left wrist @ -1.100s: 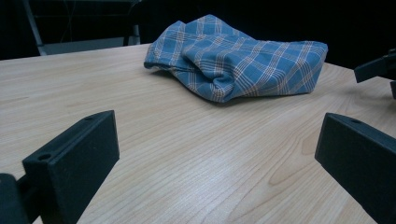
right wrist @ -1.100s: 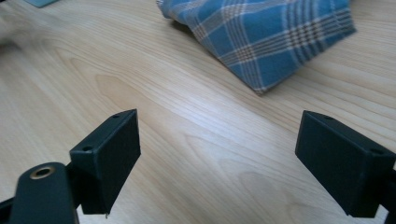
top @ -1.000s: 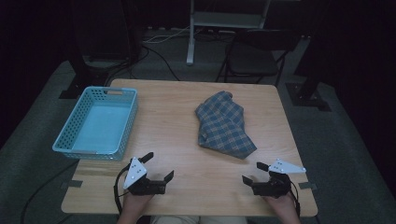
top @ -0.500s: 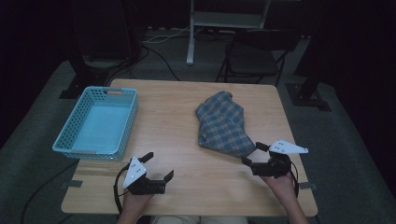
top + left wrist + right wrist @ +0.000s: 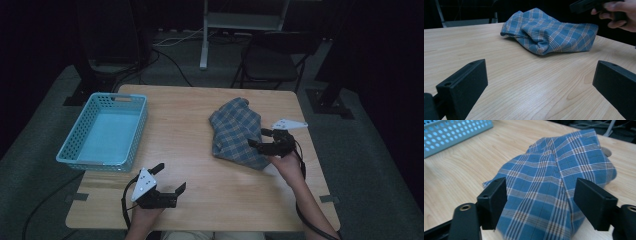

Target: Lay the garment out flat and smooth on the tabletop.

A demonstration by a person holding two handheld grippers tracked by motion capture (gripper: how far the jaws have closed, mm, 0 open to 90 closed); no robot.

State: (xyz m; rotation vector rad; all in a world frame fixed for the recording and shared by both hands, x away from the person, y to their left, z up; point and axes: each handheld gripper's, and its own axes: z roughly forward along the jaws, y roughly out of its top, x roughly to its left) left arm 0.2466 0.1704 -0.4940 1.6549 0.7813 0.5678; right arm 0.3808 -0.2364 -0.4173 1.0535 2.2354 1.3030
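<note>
Folding chair behind table; cables on floor

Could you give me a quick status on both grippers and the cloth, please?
Right gripper open, over plaid cloth's near edge. Left gripper open, on bare table. Blue basket empty. Nothing in the way.

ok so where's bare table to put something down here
Free: the wide strip between the blue basket and the plaid cloth, and the near edge between the left gripper and right hand. Crowded: the right side, where the open right gripper hovers over the cloth.
</note>
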